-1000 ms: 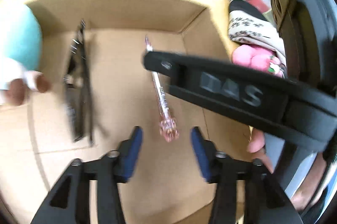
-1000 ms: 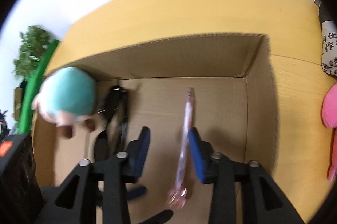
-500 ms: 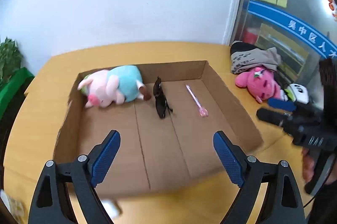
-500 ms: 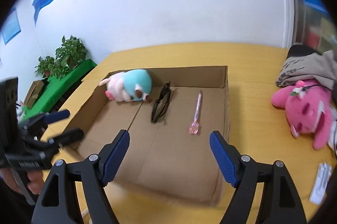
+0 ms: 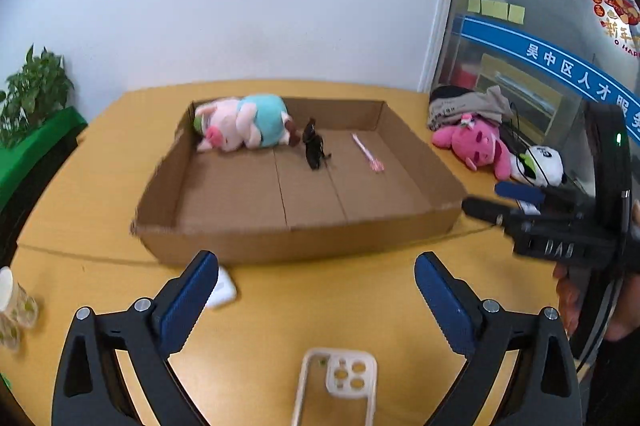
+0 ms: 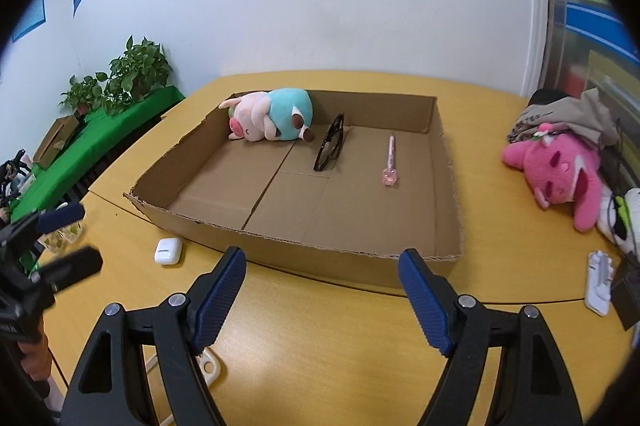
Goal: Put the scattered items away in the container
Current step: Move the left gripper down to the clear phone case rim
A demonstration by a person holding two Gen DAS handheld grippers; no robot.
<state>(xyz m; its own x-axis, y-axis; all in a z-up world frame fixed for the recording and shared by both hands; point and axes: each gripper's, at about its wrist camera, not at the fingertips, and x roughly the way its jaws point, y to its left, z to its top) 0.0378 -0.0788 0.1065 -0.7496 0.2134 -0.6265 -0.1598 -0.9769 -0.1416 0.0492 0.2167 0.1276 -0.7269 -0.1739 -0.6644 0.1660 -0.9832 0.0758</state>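
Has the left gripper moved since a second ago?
Yes. The left gripper has pulled back out of the cardboard box; it now hangs, jaws opening and empty, over the table in front of it.

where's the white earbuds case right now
In the right wrist view, the white earbuds case lies on the yellow table, outside the cardboard box by its near-left corner.

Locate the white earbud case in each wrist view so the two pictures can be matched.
Left wrist view: earbud case low left, on the table just before the cardboard box's near wall, partly behind the left finger.
Right wrist view: earbud case left of centre, off the box's near left corner.
Shared landmark: sunglasses inside the box.
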